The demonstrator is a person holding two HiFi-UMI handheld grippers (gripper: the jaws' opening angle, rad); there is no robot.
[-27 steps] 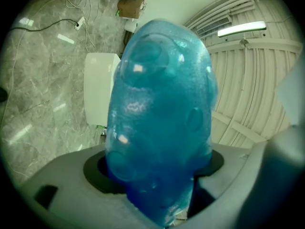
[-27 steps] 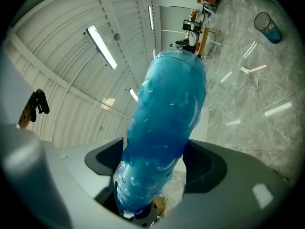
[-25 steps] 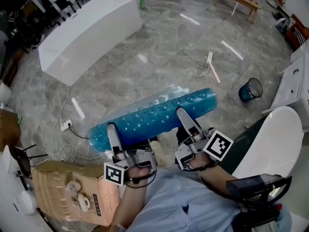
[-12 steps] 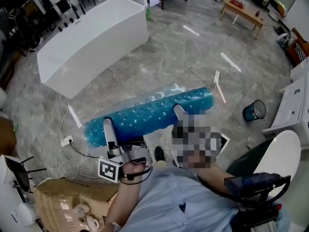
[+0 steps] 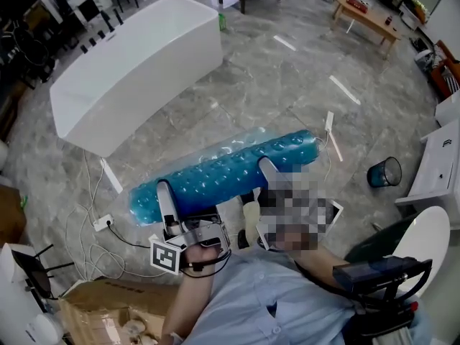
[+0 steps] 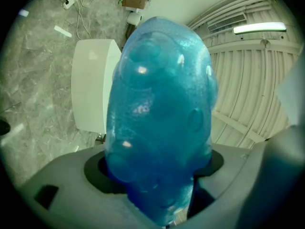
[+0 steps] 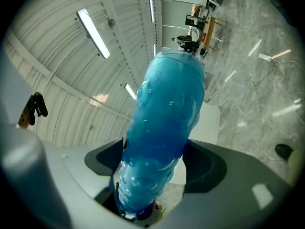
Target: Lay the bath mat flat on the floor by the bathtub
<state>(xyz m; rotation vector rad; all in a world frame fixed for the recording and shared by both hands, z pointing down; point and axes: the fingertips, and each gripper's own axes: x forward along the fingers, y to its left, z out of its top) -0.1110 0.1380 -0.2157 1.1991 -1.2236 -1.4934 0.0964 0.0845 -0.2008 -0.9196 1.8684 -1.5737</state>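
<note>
The translucent blue bath mat (image 5: 226, 171), studded with bubbles, hangs rolled or folded as a long bundle above the marble floor. My left gripper (image 5: 167, 196) is shut on its left part and my right gripper (image 5: 267, 169) on its right part. The mat (image 6: 159, 113) fills the left gripper view, pinched between the jaws. It also rises from between the jaws as the mat (image 7: 164, 128) in the right gripper view. The white bathtub (image 5: 136, 60) stands at the far left, well apart from the mat.
White cables and a power strip (image 5: 103, 222) lie on the floor at the left. A cardboard box (image 5: 115, 311) is at the lower left. A dark waste bin (image 5: 383, 172) stands at the right, near white fixtures (image 5: 438, 164). A wooden bench (image 5: 366, 4) is far back.
The view has shifted a little, and the held mat sits slightly closer to the tub side. Both grippers keep their hold on the mat. The box has slid toward the lower edge.
</note>
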